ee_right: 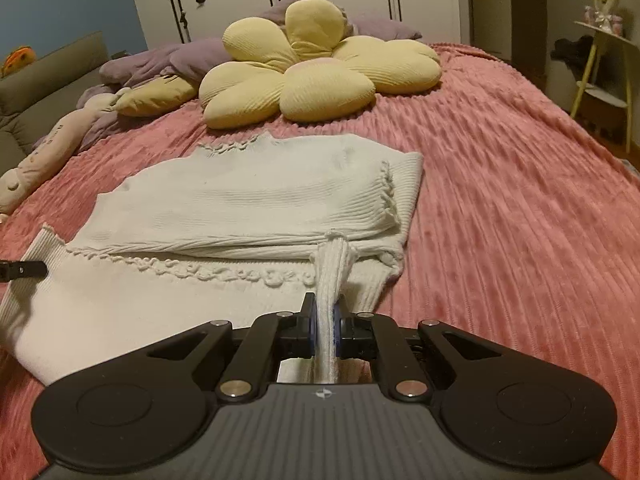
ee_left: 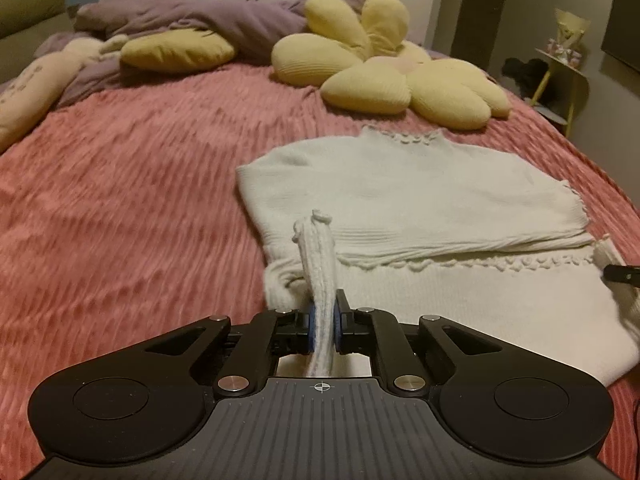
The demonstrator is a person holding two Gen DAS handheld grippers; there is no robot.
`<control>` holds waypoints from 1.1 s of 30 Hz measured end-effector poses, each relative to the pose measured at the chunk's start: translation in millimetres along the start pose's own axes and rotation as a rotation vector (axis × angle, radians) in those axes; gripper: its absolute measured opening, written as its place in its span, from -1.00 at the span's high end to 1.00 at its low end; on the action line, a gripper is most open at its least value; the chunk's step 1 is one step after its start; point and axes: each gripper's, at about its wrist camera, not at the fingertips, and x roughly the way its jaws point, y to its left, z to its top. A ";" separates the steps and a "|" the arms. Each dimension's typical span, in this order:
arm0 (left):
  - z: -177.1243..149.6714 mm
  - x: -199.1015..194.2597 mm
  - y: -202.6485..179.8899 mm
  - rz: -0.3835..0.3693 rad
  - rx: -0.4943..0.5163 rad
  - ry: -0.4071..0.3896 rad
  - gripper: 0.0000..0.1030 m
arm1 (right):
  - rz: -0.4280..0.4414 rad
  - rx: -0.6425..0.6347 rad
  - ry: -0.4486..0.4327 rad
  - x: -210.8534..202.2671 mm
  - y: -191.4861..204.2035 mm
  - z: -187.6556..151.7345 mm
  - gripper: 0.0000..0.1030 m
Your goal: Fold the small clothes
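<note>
We see a white knit sweater [ee_left: 400, 184] lying flat on the pink bed [ee_left: 132, 200], its long side running left to right, neck toward the yellow flower pillow [ee_right: 316, 68]. It looks ribbed and partly folded. Our left hand-held gripper [ee_left: 323, 326] pinches its near edge. Our right hand-held gripper [ee_right: 325, 330] pinches it too.

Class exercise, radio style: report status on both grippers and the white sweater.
Left gripper shut on white sweater hem. Right gripper shut on hem too. Sleeves folded in. Flower pillow beyond, clear.
</note>
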 end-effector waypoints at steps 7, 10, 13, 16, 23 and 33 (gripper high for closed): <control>-2.7 18.5 -14.1 -0.002 0.050 0.034 0.50 | -0.029 0.015 0.043 11.7 -2.4 -0.4 0.83; -2.1 26.4 -9.4 -0.001 0.011 0.051 0.52 | -0.041 0.005 0.055 15.0 -0.2 0.6 0.83; -0.9 31.4 -4.3 0.000 -0.004 0.065 0.79 | -0.039 -0.005 0.058 16.5 0.3 1.5 0.83; 3.3 23.1 -3.7 0.001 -0.002 0.054 0.82 | -0.041 -0.024 0.049 14.6 2.1 1.2 0.86; 48.5 -21.5 1.8 -0.089 -0.030 -0.117 0.82 | -0.037 -0.064 -0.093 -17.1 10.7 26.8 0.87; 91.6 52.9 14.3 0.022 -0.068 -0.100 0.82 | -0.149 -0.025 -0.164 33.4 6.9 86.8 0.87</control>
